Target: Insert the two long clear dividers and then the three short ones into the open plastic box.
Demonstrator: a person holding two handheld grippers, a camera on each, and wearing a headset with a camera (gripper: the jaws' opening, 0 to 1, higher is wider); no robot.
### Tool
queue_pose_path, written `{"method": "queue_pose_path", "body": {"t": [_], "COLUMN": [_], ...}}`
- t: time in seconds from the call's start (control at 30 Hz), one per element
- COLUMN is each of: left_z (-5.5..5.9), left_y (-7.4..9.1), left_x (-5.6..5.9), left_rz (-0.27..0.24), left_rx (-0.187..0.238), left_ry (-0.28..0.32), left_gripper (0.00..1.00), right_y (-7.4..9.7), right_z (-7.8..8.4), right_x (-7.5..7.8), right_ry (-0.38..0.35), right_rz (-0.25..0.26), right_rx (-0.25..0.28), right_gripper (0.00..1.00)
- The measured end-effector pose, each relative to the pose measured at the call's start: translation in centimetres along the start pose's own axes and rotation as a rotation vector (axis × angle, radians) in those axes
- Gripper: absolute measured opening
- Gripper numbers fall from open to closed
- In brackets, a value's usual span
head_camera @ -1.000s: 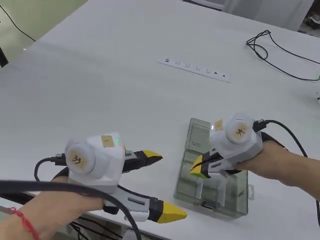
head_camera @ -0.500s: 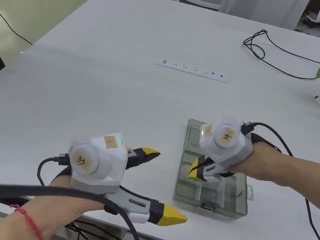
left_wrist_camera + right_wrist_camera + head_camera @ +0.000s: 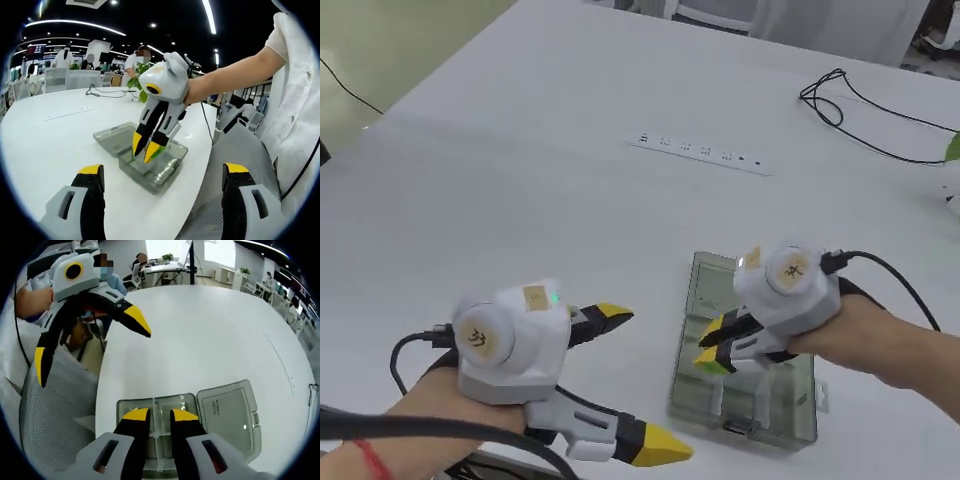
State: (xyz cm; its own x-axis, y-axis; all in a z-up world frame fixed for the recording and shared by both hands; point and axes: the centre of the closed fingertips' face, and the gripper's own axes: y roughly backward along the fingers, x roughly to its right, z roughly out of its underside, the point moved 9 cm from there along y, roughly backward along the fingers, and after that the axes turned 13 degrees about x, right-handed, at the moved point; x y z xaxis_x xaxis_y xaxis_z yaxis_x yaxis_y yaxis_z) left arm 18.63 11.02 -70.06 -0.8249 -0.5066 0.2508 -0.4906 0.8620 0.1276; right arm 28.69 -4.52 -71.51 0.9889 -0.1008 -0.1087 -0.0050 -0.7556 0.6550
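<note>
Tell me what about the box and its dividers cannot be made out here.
Head view: the right gripper covers the middle of the plastic box, so seated dividers cannot be counted.
Right gripper view: its near-shut jaws straddle a clear divider; whether they pinch it is hidden.
Left gripper view: the box interior is too small and glary.
Right gripper view: print on the lid is too small to read.

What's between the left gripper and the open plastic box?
Nothing but bare white table. The head view shows that stretch from the left gripper to the plastic box.
</note>
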Motion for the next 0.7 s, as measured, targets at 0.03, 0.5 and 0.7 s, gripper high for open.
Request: {"method": "queue_pose_path", "body": {"t": [0.03, 0.5, 0.7], "left_z": [0.0, -0.5, -0.6], "left_y": [0.0, 0.0, 0.0], "left_x": [0.0, -0.4, -0.4], "left_rz": [-0.002, -0.009, -0.007], "left_rx": [0.002, -0.006, -0.014], "left_ry": [-0.002, -0.011, -0.009], "left_gripper": [1.0, 1.0, 1.0], "right_y": [0.6, 7.4, 10.3], "right_z": [-0.3, 0.1, 2.5], "right_x": [0.1, -0.4, -0.7], "right_ry": [-0.02, -0.055, -0.067], "right_rz": [0.007, 0.052, 0.085], "right_rx": [0.026, 0.124, 0.098], "right_gripper": [0.2, 0.36, 0.42]}}
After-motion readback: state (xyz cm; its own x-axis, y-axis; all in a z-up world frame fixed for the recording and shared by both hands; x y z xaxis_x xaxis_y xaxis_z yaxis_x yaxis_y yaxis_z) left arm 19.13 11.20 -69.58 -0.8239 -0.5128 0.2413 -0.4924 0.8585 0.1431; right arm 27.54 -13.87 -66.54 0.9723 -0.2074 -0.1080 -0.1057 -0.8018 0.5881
